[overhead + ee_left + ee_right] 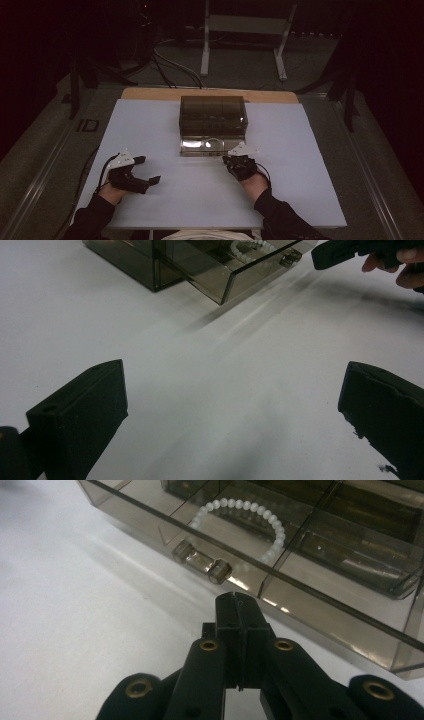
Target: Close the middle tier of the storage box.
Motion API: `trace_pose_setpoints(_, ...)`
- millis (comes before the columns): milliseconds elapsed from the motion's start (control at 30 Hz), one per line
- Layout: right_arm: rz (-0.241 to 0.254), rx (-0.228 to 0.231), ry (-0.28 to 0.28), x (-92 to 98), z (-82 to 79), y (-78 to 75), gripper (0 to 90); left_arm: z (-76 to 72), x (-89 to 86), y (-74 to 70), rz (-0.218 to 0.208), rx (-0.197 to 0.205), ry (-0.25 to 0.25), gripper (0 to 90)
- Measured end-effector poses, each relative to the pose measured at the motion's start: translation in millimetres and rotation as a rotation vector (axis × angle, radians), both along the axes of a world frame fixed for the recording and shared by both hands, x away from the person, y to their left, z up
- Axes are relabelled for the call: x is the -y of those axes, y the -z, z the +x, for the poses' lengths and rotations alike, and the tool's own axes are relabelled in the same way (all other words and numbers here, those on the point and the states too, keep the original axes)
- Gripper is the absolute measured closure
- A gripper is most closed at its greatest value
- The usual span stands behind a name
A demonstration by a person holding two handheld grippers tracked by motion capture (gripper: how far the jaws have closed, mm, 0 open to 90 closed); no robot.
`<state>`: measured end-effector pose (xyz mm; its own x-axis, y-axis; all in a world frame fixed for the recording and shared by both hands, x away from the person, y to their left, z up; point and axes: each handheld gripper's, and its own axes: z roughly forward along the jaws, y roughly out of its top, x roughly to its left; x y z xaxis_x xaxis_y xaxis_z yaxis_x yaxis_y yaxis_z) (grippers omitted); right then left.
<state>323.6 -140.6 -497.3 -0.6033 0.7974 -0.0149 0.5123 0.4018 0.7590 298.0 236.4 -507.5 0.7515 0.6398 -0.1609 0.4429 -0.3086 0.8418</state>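
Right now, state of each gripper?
Left gripper: open, nothing between its fingers.
Right gripper: closed, holding nothing, just short of the drawer handle.

A broad white sheet covers the tabletop, its light wooden edge showing along the far side. Beyond that edge a white metal stand rests on grey floor, black cables trailing left of it.

One drawer box, one bracelet, two claws

Dim room, grey floor, perhaps carpeted.
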Motion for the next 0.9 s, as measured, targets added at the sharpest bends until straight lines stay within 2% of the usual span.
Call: trace_pose_setpoints(900, -0.012, 0.016, -0.022, -3.0, 6.3, 1.8, 89.6, 0.4, -0.2, 0.5, 0.003, 0.0, 0.001, 0.9)
